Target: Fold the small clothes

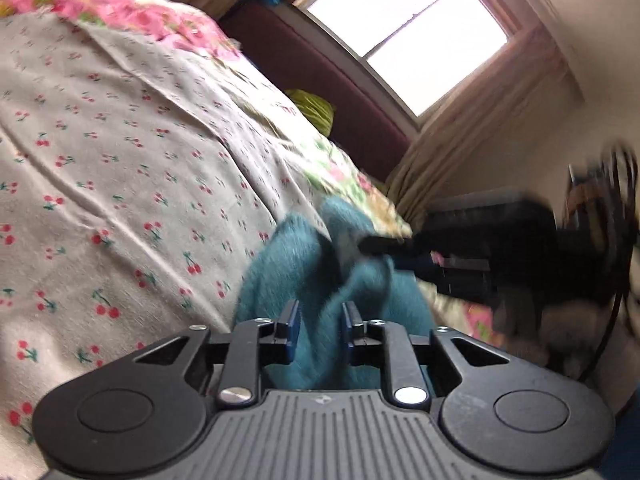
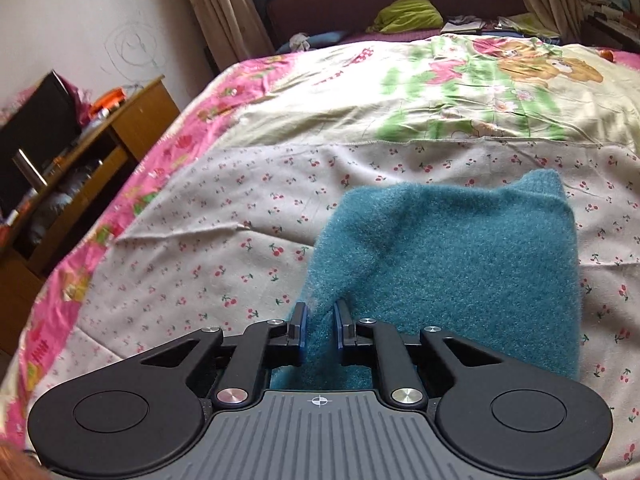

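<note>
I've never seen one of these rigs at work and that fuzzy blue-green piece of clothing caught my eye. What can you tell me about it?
The teal garment looks like a thick, fuzzy knit, plain in colour with no pattern. It lies on the cherry-print sheet over the bed. Its near edge is bunched and lifted, while the far part lies flatter with one corner poking up. Both claws pinch it: the right claw grips a fold at the near edge, and the left claw holds another bunched part. What kind of garment it is cannot be told.

Left gripper (image 1: 319,322) jaws nearly closed; right gripper (image 2: 320,322) jaws likewise, pitched downward.
</note>
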